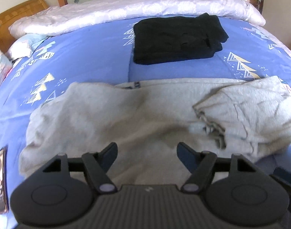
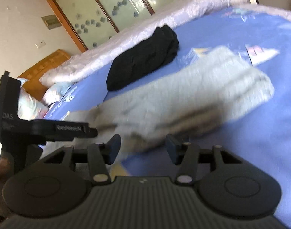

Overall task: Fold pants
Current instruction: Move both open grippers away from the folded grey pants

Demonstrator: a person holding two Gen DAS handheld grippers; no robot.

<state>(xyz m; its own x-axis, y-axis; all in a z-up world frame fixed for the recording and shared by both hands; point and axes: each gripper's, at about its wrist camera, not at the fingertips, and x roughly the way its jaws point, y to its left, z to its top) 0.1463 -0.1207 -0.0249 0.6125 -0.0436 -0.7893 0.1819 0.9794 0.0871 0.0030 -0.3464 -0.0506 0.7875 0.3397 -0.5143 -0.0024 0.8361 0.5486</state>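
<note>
Your left tongs and right tongs gape empty over the grey pants, half-folded on the bed; next, probably pinch an end for another fold

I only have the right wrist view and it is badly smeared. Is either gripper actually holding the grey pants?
Observer: No. The left wrist view shows the left gripper open above the grey pants, gripping nothing.
Operator: How far folded are they?
Observer: One end is already turned over onto the right side, its ribbed hem lying on top.
Operator: And the black pants?
Observer: The black pants lie folded flat beyond the grey pair, with bare blue sheet between them.
</note>
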